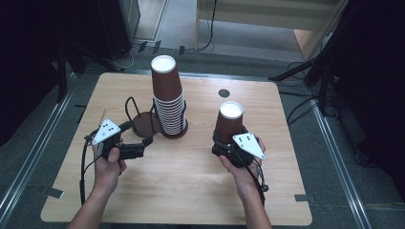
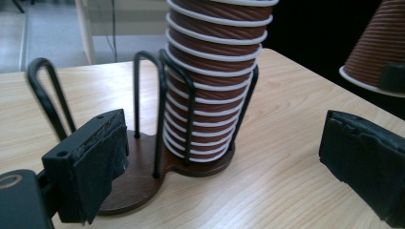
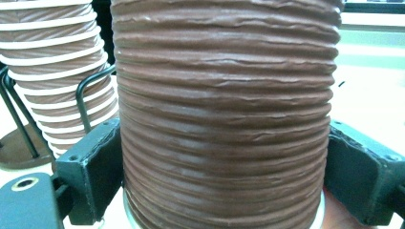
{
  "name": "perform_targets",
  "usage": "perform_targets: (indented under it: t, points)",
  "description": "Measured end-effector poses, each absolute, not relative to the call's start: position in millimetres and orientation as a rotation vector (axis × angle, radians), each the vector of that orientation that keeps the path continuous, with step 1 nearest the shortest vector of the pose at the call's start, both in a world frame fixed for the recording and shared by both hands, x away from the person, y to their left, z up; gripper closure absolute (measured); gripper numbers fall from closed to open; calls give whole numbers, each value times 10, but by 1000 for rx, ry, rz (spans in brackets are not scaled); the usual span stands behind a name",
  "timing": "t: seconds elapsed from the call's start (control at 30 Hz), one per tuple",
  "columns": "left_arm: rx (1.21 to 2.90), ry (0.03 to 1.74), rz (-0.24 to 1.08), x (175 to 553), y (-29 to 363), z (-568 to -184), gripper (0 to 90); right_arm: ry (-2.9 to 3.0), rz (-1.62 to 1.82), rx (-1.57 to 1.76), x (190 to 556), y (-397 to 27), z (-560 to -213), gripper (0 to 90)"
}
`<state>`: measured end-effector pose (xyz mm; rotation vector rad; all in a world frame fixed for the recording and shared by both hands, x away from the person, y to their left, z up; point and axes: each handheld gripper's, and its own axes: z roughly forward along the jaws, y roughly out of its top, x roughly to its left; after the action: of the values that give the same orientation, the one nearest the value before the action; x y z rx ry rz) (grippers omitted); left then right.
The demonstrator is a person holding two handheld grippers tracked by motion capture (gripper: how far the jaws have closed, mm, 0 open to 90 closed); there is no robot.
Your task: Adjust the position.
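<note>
The right tongs (image 1: 228, 143) clench an upside-down brown paper cup (image 1: 229, 122) well to the right of the wire cup holder (image 1: 143, 125), keeping it ready for stacking. The left tongs (image 1: 145, 141), released and empty, hover beside the holder's base on the bench (image 1: 191, 191), perhaps after steadying the stack (image 1: 168, 98).

Single cup (image 1: 229, 121): ribbed brown wall, fine horizontal ridges; white base facing up, white rim. Cup stack (image 1: 168, 98): same brown, banded by white rims in close stripes; top base white. Rack (image 1: 143, 121): dark brown base plate, black wire loops. Right gripper (image 1: 228, 143) and left gripper (image 1: 143, 143): black bodies, black jaw pads; each has a pale grey plate with black dots. Table (image 1: 181, 181): light wood grain, one dark round spot (image 1: 224, 93).
</note>
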<state>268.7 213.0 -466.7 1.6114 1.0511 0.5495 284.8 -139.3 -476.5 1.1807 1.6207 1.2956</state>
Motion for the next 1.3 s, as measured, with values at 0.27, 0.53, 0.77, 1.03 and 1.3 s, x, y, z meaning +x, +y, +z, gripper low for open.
perform_targets:
  t: [0.27, 0.53, 0.77, 1.03, 1.3]
  points:
    - [1641, 1016, 523, 2688, 2023, -4675, 21, 1651, 1283, 1159, 2828, -1324, -4836, 94]
    - [1677, 950, 473, 2666, 1946, -4695, 0, 1682, 1263, 1129, 2803, -1243, -4912, 94]
    - [1652, 937, 434, 2651, 1950, -4669, 0, 1715, 1232, 1077, 2780, -1143, -4961, 94]
    - [1675, 896, 389, 2636, 1866, -4631, 0, 1763, 1175, 1001, 2725, -999, -5048, 93]
    - [1692, 890, 360, 2645, 1810, -4648, 0, 1779, 1151, 958, 2677, -925, -5075, 93]
